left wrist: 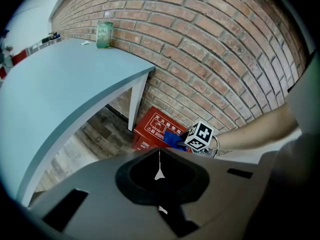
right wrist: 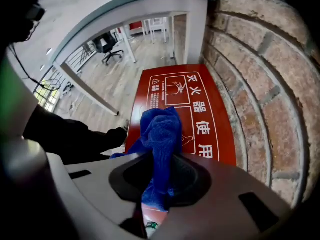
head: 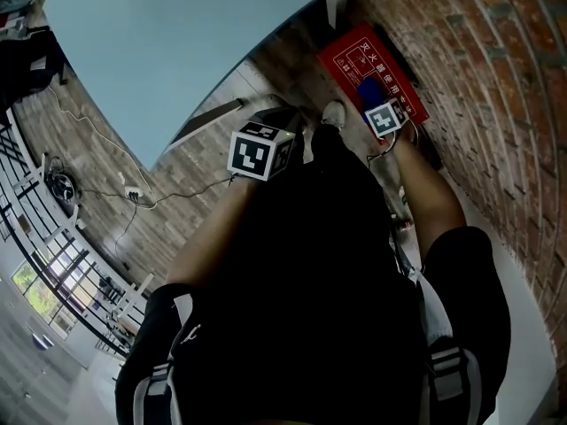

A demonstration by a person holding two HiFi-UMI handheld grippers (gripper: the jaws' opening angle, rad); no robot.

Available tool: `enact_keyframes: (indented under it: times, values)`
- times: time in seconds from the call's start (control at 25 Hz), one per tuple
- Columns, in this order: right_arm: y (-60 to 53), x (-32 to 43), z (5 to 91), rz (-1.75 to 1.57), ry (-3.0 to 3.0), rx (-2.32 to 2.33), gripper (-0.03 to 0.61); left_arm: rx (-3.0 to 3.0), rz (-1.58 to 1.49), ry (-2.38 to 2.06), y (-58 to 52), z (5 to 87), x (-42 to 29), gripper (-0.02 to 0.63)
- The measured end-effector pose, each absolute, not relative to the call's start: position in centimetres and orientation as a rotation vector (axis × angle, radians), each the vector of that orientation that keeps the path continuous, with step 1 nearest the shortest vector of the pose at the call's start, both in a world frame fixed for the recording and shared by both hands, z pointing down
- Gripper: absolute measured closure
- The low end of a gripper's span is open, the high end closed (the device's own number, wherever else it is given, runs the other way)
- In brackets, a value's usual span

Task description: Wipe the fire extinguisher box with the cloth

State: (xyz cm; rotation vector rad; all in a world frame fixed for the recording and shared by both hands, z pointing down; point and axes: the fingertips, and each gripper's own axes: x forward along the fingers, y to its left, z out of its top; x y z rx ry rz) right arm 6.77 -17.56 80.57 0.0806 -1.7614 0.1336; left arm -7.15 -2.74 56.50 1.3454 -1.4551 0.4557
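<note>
Cloth [right wrist: 161,129] on box [right wrist: 222,146] beside wall [right wrist: 270,99]

soft daylight all over, brightest from the windows [head: 35,282] at the far left in the head view. deep dark on the person's clothes [head: 310,308] in the near middle. bent, round edges and black corners in both gripper views. sharp on the brick wall [left wrist: 210,39] and the cloth [right wrist: 161,131].

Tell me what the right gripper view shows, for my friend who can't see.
The right gripper is shut on a blue cloth bunched over a red fire extinguisher box. The box sits beside a brick wall, by a pale table leg.
</note>
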Motion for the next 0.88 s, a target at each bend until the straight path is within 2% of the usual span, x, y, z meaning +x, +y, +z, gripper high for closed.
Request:
enact_keyframes:
  times: [0.16, 0.32, 0.52, 0.68, 0.88]
  values:
    - [-18.3, 7.9, 80.6, 0.140, -1.726, 0.047, 0.495, 1.339, 0.450, -1.464, -2.6, 56.1, -7.5, 0.603]
    - [-21.3, 8.9, 79.5, 0.253, -1.699, 0.176, 0.495, 1.338, 0.445, -1.477, -2.6, 55.7, -7.9, 0.603]
    - [-27.2, 11.7, 78.9, 0.194, -1.635, 0.358, 0.495, 1.345, 0.448, -1.475, -2.7, 55.6, -7.8, 0.603]
    - [-27.4, 12.3, 79.7, 0.326, -1.683, 0.416, 0.495, 1.343, 0.445, -1.472, -2.4, 55.6, -7.8, 0.603]
    - [-25.8, 14.5, 79.1, 0.338, -1.635, 0.467, 0.495, 1.355, 0.446, -1.466, -2.7, 55.4, -7.6, 0.603]
